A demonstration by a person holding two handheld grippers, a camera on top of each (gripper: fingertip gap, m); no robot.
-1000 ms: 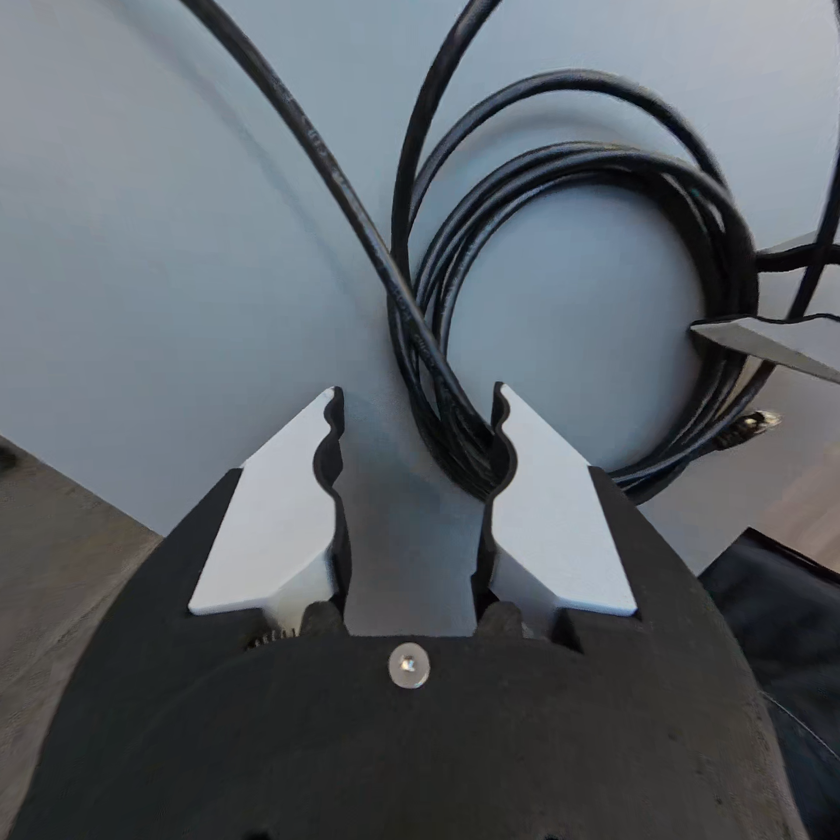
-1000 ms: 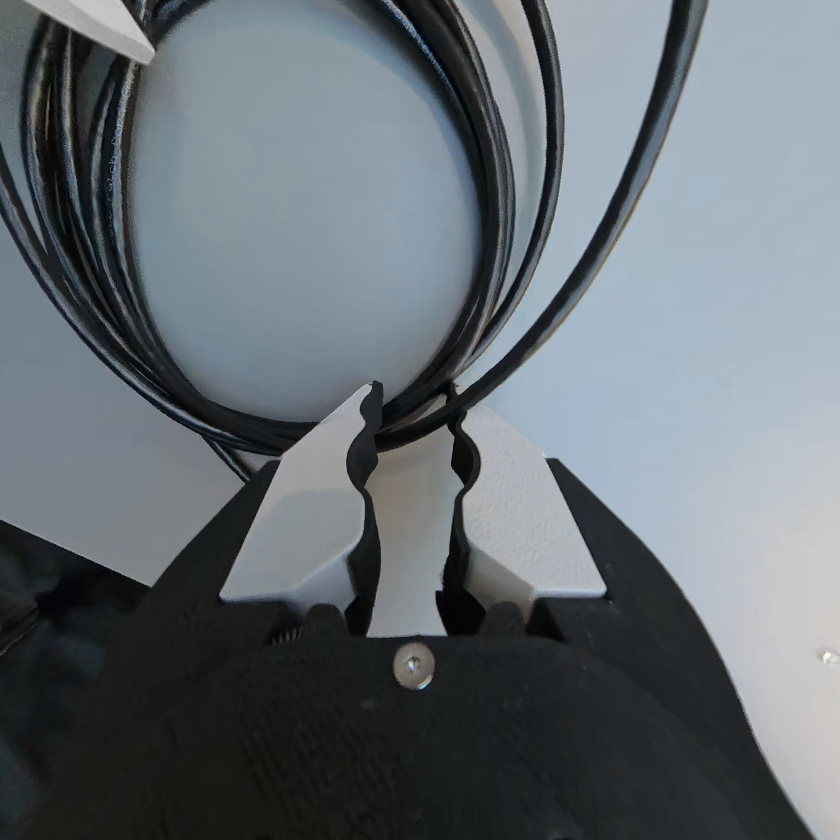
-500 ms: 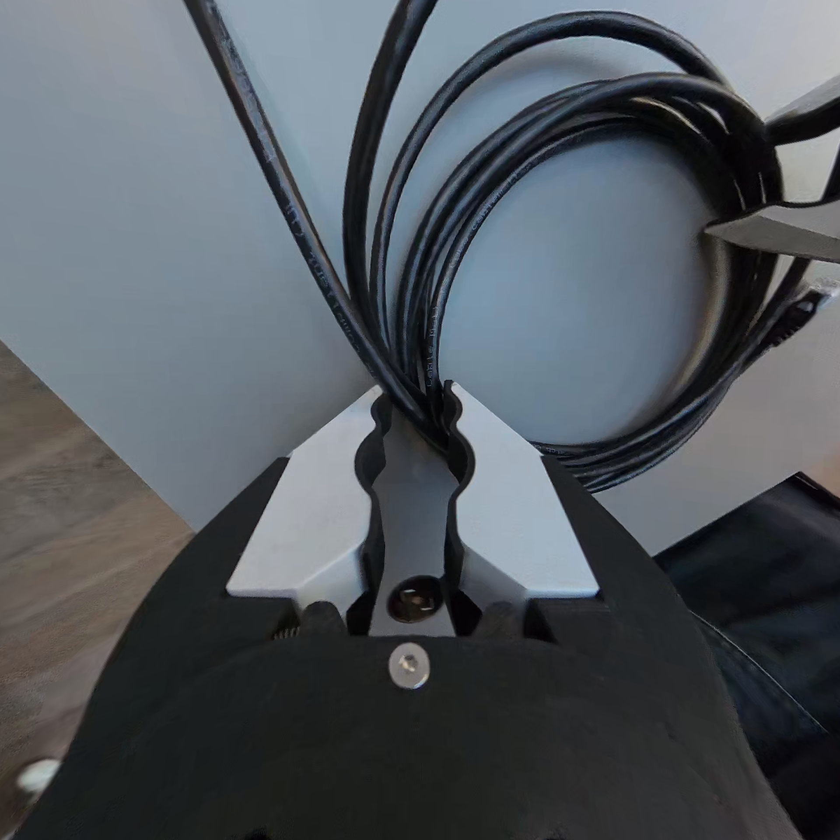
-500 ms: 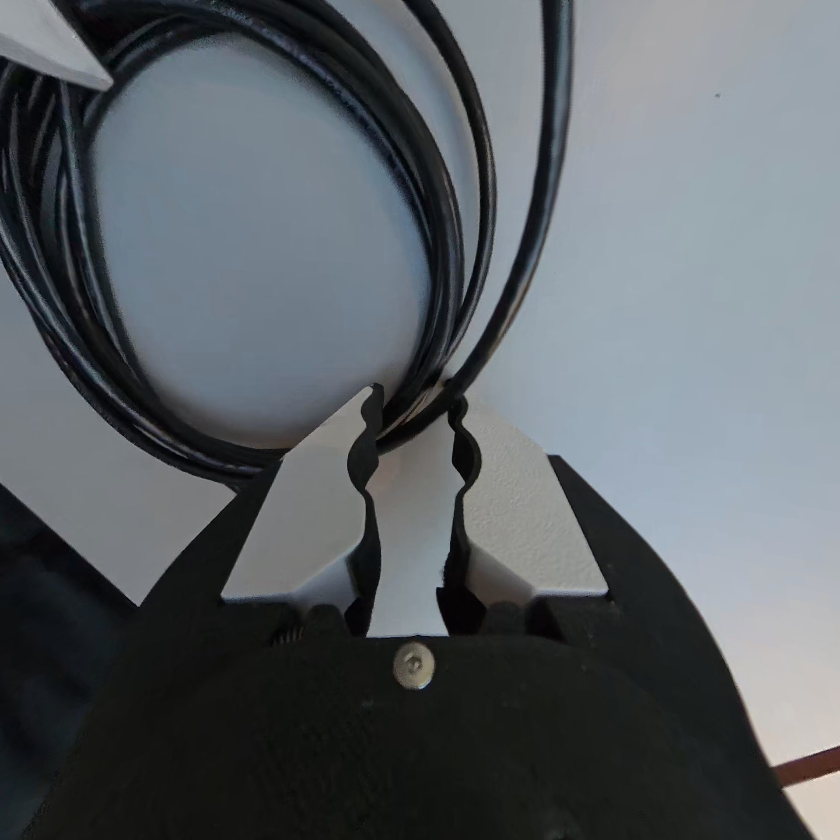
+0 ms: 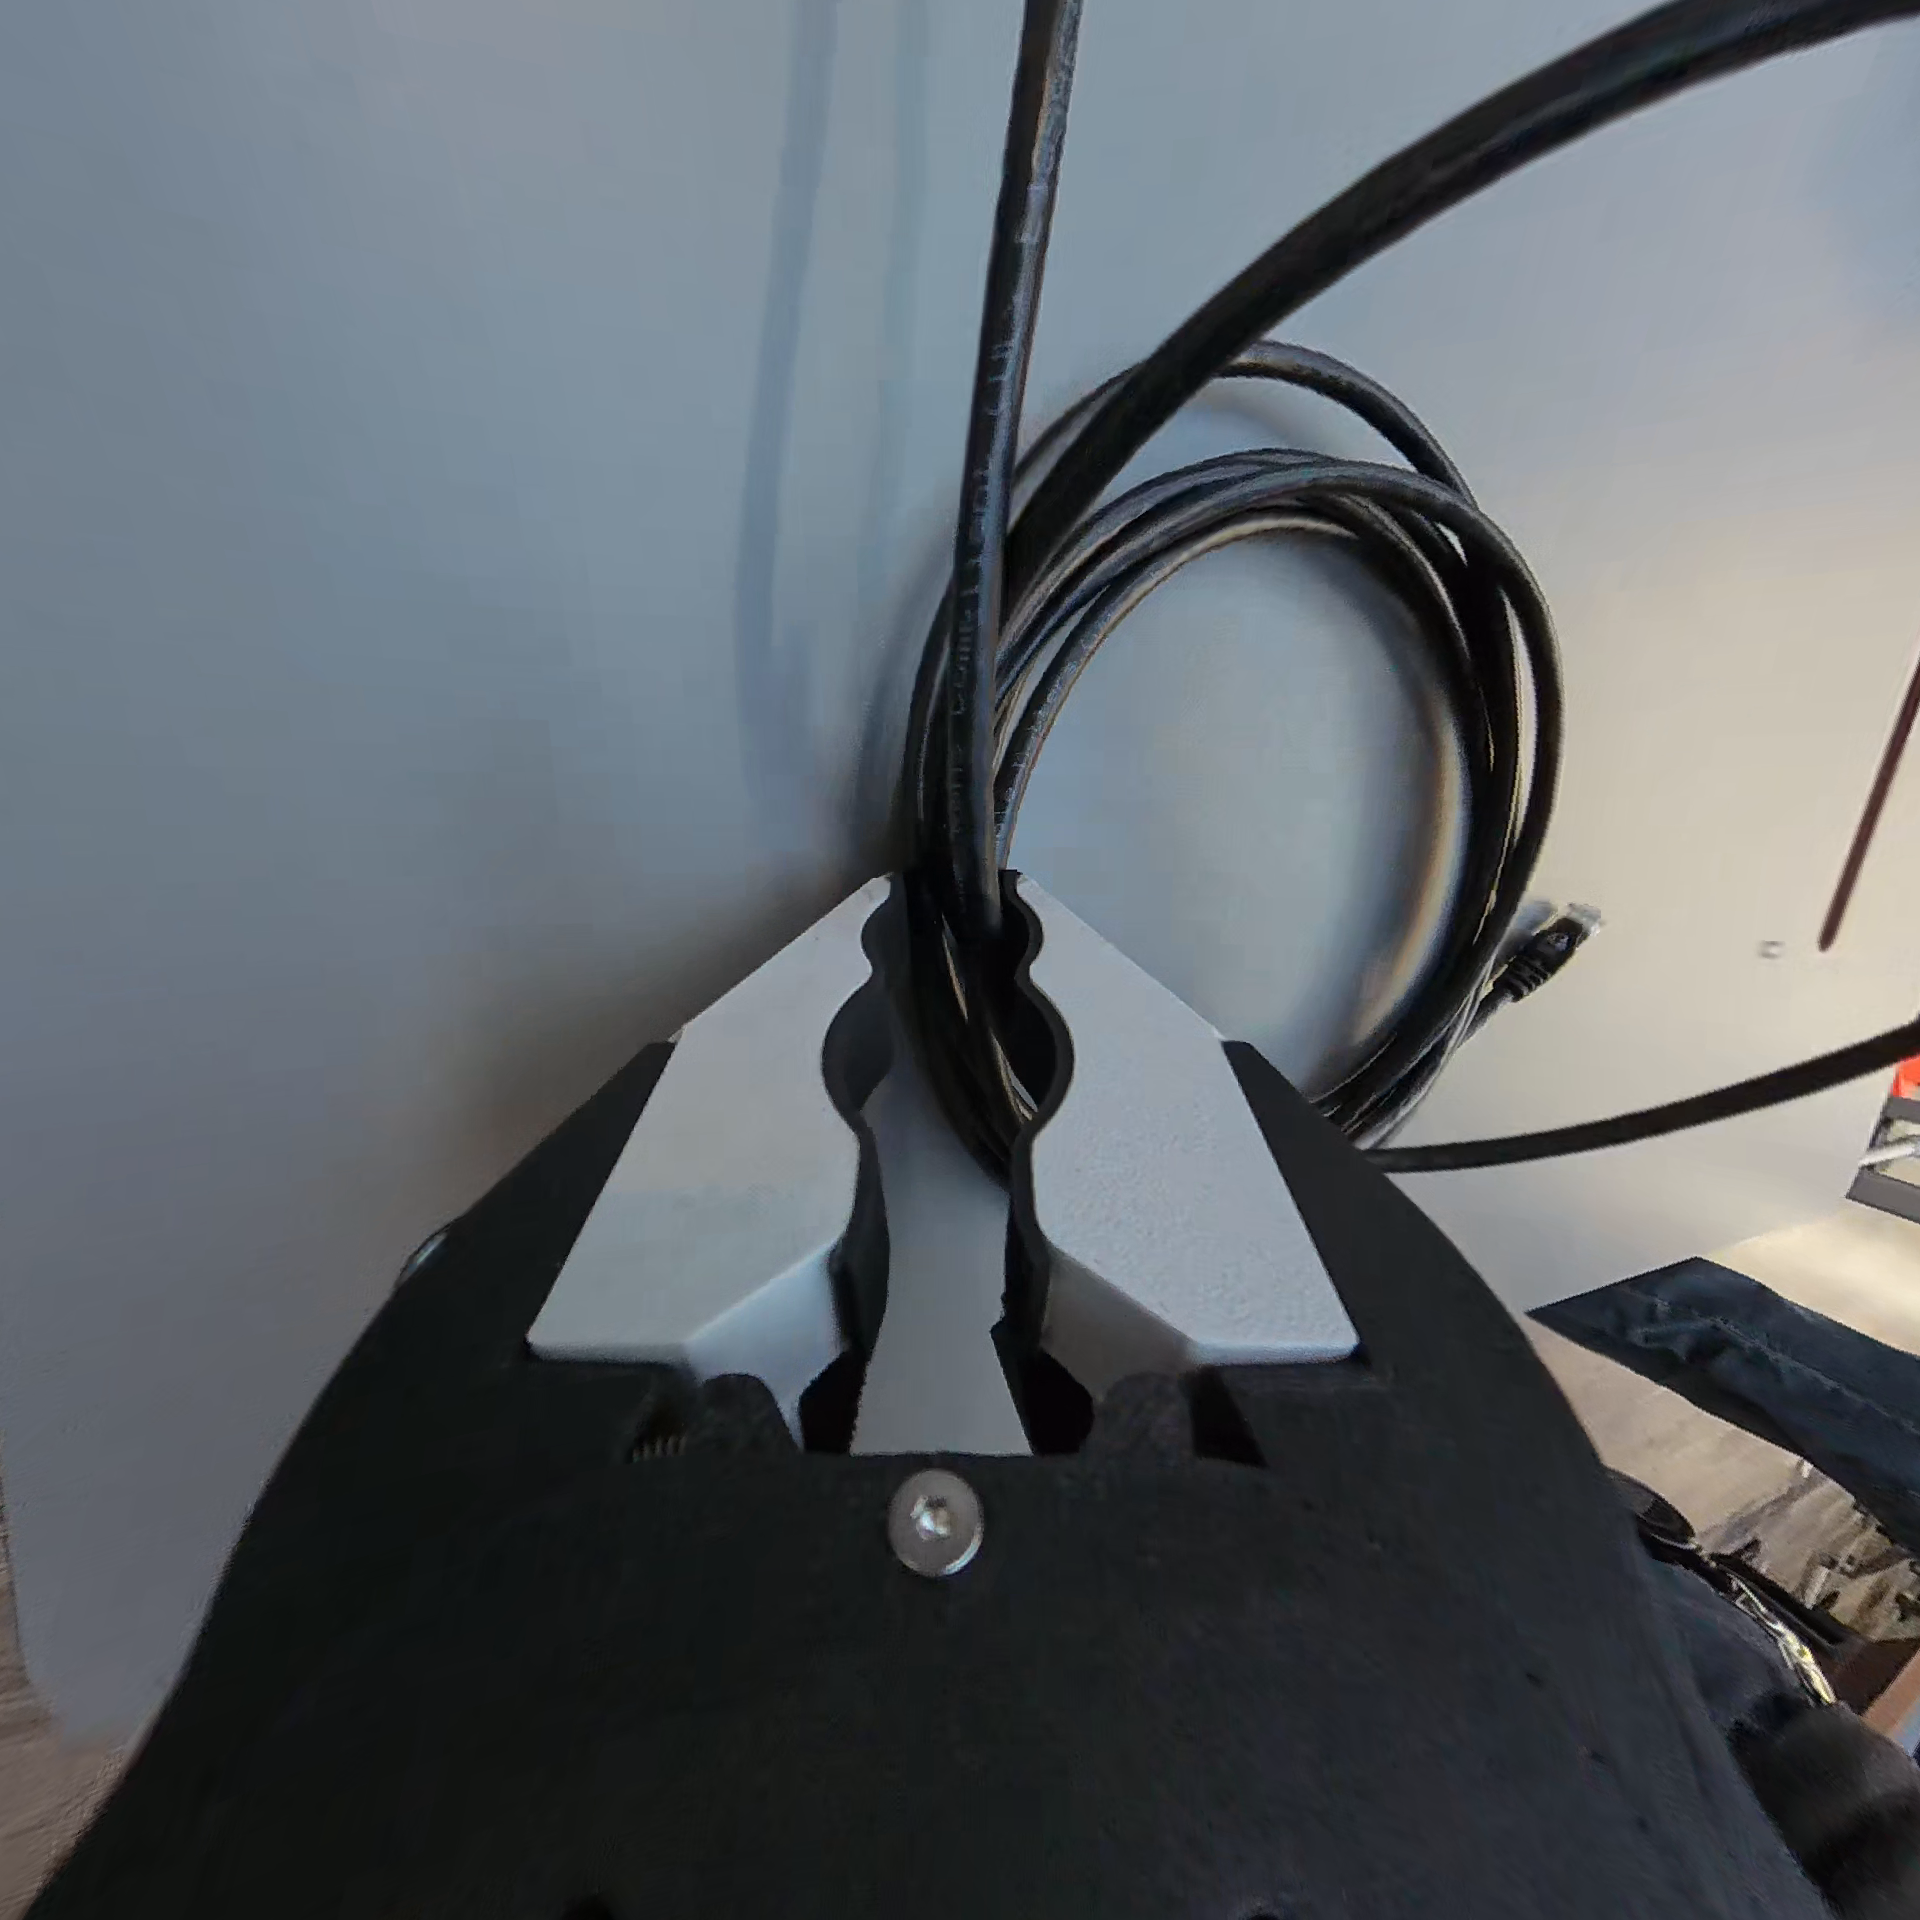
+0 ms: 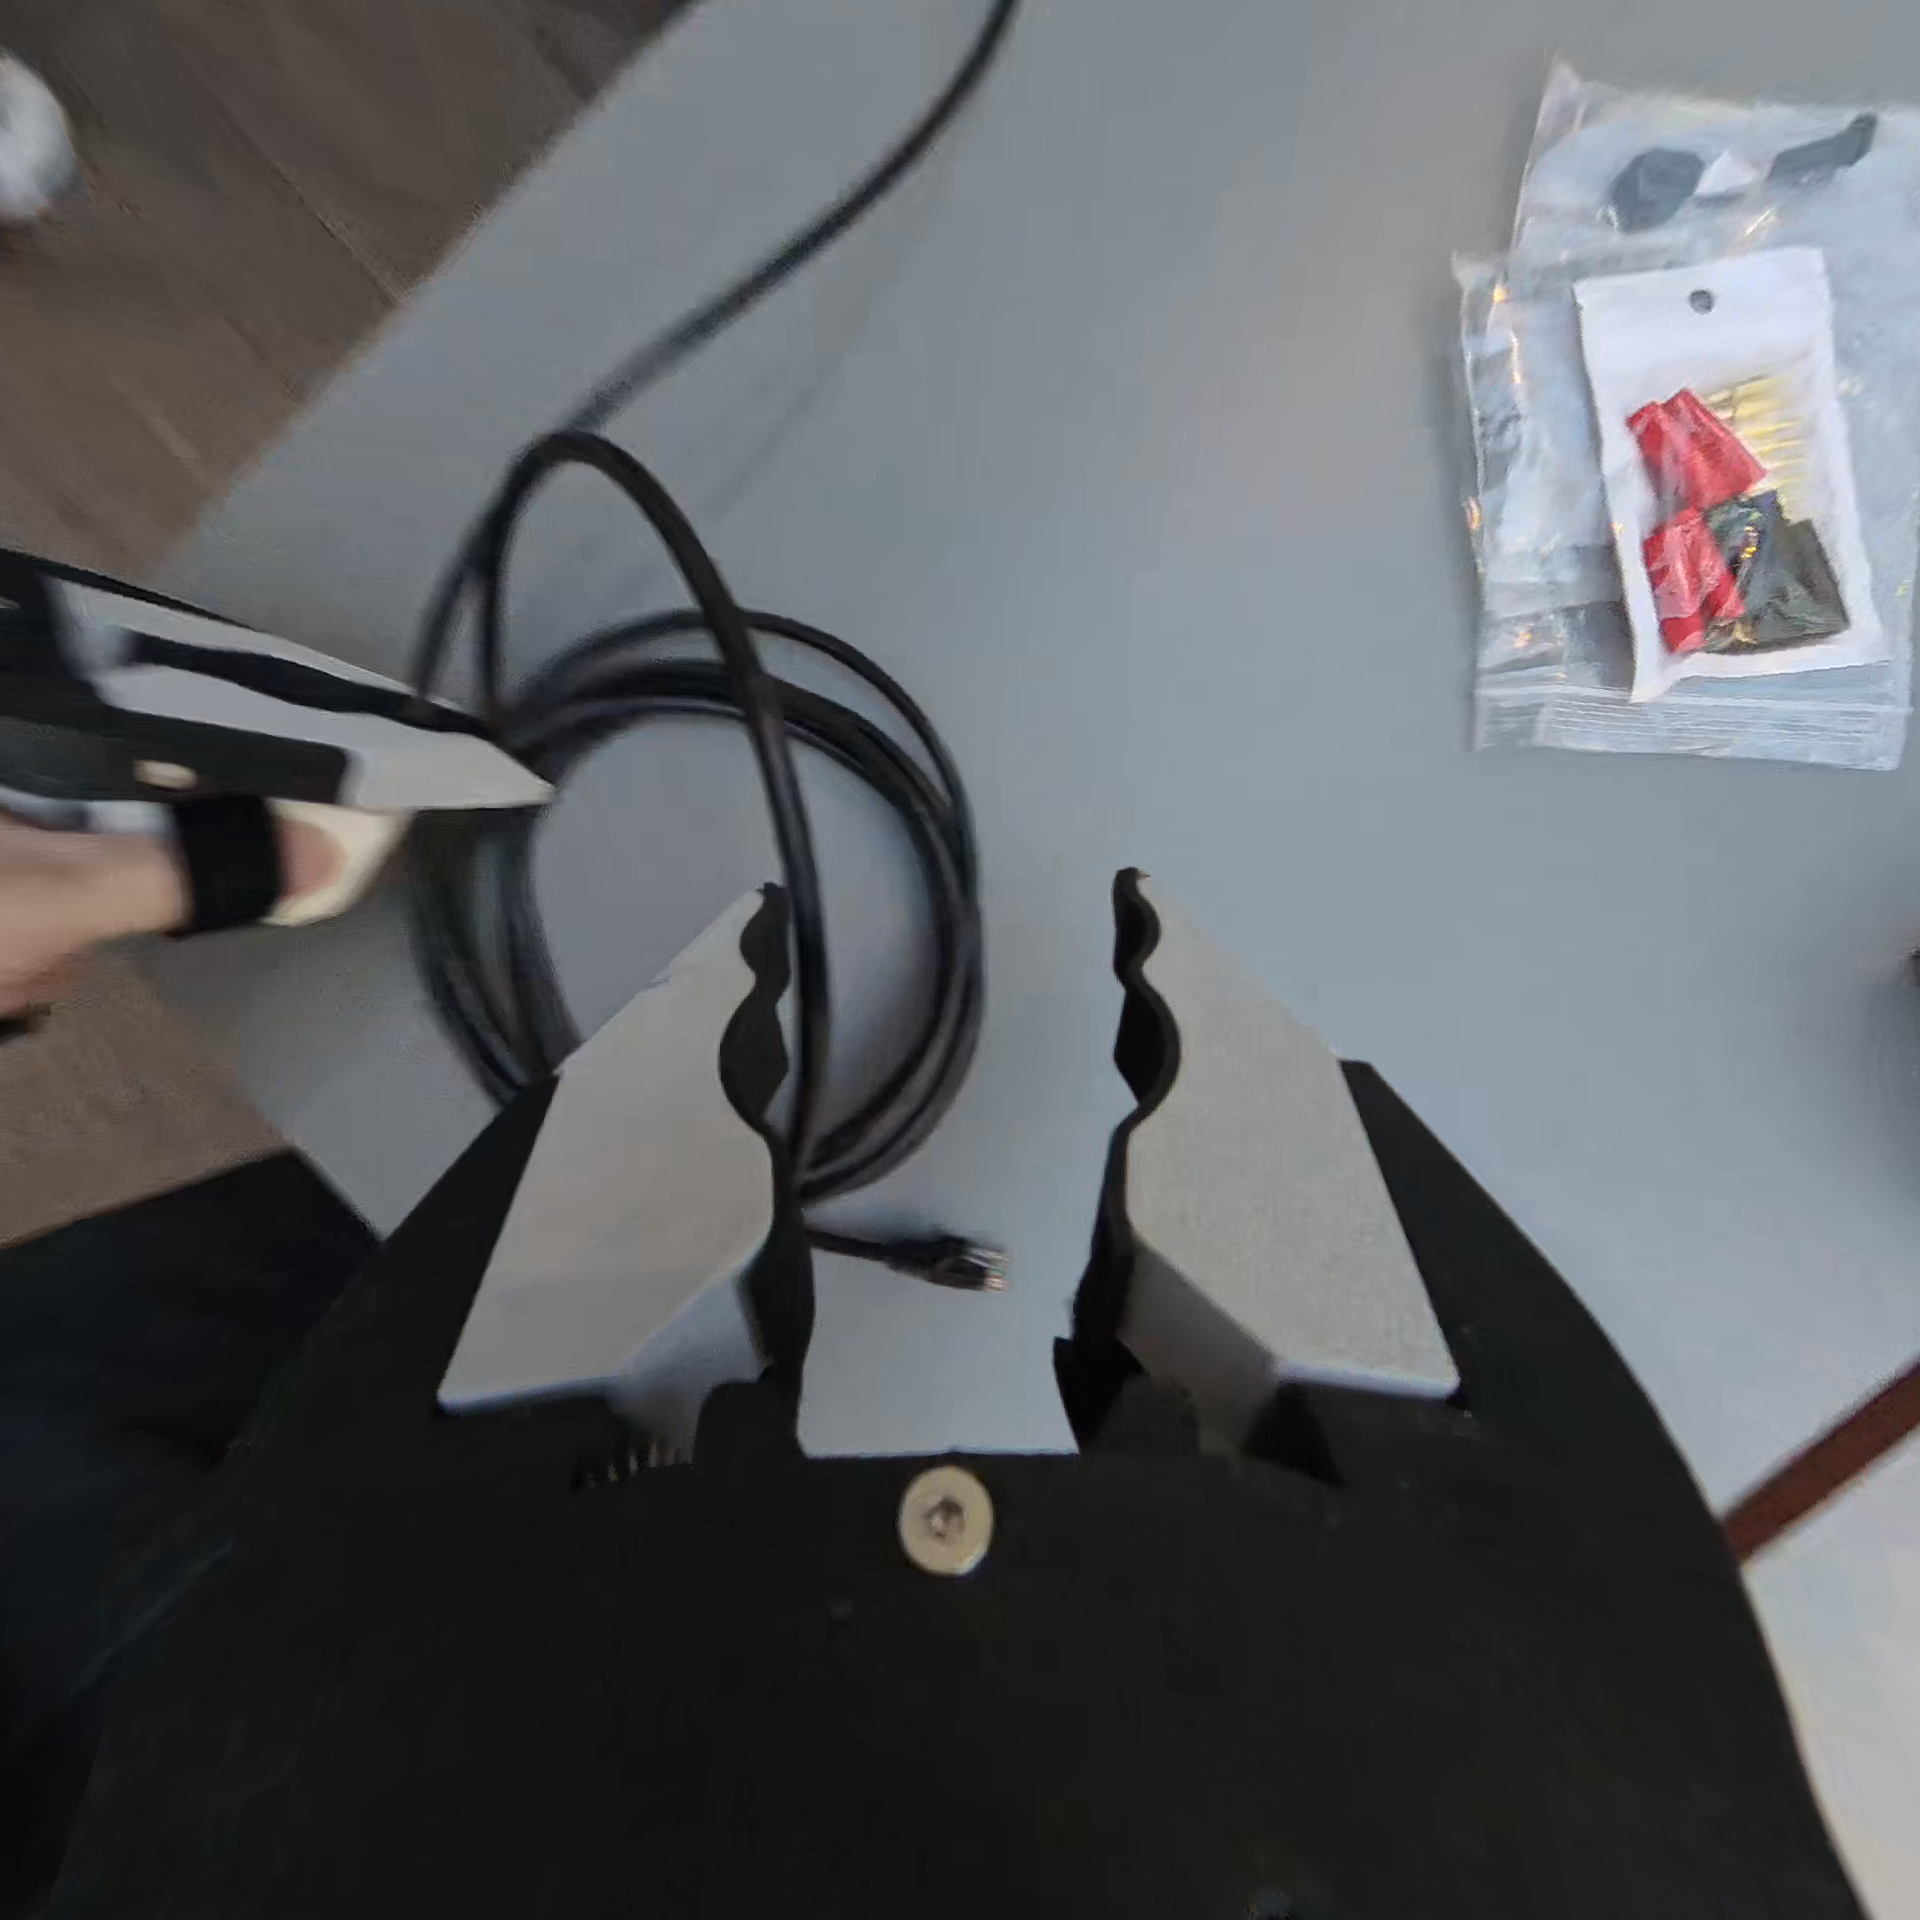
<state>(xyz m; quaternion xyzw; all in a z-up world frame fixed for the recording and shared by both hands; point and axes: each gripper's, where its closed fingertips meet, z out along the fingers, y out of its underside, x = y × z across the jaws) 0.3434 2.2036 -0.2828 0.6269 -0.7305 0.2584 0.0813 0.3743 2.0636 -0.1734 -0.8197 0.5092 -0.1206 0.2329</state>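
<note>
Left tongs [image 5: 956, 896] are pressed together on a bundle of several strands of the black cable [image 5: 1455, 520], which sit bunched between the wavy pads just behind the tips. From that pinch the coil bulges off to the right of these tongs over the grey table [image 5: 416, 520]. One strand rises straight ahead out of the top of the view and another arcs up to the right. A plug [image 5: 1548, 951] lies at the far right edge of the coil. Right tongs [image 6: 948, 883] are spread wide and grip nothing. A raised loop of the cable [image 6: 774, 769] passes between the fingers and runs close along the inner face of the left one, seemingly against it though the blur makes contact unsure. The plug [image 6: 961, 1270] lies on the table [image 6: 1195, 520] between the fingers, near their roots. To their left, the left tongs [image 6: 520, 790] reach in with a hand [image 6: 83, 904] behind them, the tip at the coil's near-left side. Ahead and well to the right of the right tongs lie stacked clear plastic bags [image 6: 1527, 582]. The top packet [image 6: 1766, 343] has a white backing and holds small red parts [image 6: 1688, 457] and dark parts. What the bags beneath hold is too blurred to tell.
</note>
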